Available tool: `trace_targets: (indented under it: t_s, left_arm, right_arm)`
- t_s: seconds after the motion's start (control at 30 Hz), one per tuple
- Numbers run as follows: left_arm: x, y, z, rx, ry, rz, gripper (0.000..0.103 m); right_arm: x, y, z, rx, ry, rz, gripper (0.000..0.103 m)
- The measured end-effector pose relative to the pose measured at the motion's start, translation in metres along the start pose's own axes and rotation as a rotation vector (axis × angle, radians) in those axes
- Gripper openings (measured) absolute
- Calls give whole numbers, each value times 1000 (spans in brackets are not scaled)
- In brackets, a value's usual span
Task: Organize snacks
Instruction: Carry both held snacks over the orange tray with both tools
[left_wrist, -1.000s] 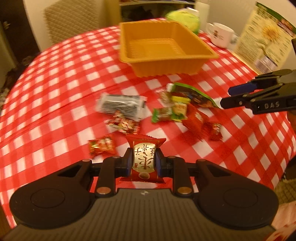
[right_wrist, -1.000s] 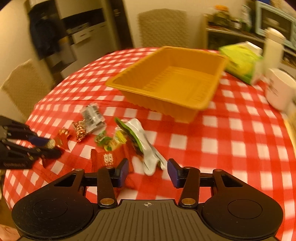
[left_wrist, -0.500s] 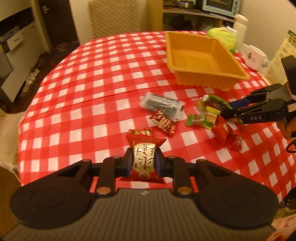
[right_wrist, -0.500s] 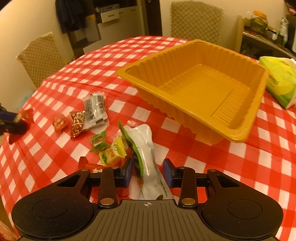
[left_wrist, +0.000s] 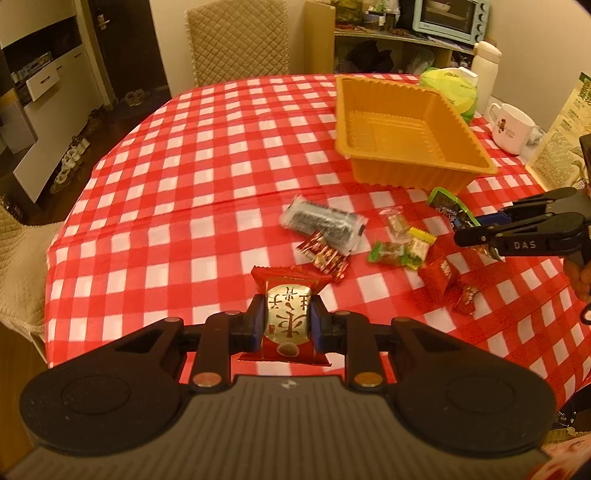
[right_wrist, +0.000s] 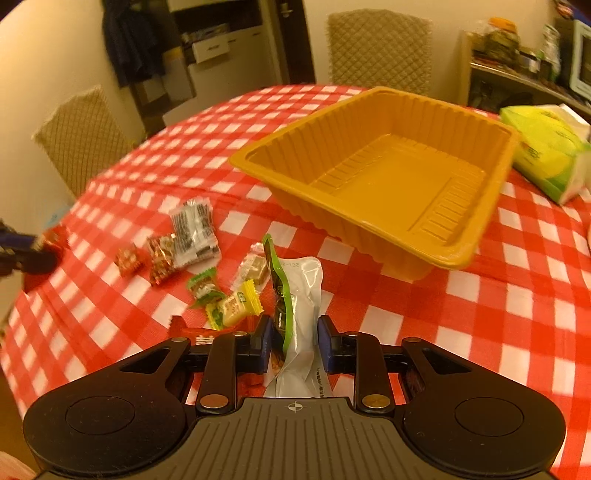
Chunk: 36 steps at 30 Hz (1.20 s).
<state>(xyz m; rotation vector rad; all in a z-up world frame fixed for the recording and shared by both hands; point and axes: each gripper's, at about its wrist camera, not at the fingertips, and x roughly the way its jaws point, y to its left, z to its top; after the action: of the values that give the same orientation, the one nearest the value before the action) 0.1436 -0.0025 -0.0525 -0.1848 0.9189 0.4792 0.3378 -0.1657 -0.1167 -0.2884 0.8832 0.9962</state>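
Snacks (left_wrist: 400, 243) lying scattered on the checked tablecloth (left_wrist: 207, 155), just in front of the orange tray (left_wrist: 476, 155).

Left gripper (left_wrist: 287, 325) clamping a red-and-gold packet (left_wrist: 287, 317), well short of the tray; right gripper (right_wrist: 293, 341) closing on a green-and-silver pouch (right_wrist: 301, 295), near the tray's front corner, with a yellow candy (right_wrist: 236, 302) just beside it, away from the tray.
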Motion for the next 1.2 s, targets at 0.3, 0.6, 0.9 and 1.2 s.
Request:
trace_targets:
  t_s: [0.3, 0.6, 0.9, 1.2]
  left_arm:
    - [13, -24, 33, 82, -40, -74, 23]
    - [37, -43, 92, 174, -104, -168, 23]
    - [72, -61, 158, 208, -142, -225, 23]
    - [115, -76, 197, 215, -122, -224, 23]
  right_arm:
    - [-42, -5, 5, 181, -55, 5, 27]
    - [-72, -19, 27, 331, -145, -39, 27]
    - [-60, -39, 66, 446, -204, -94, 27]
    - [-31, -67, 97, 510, -224, -142, 27]
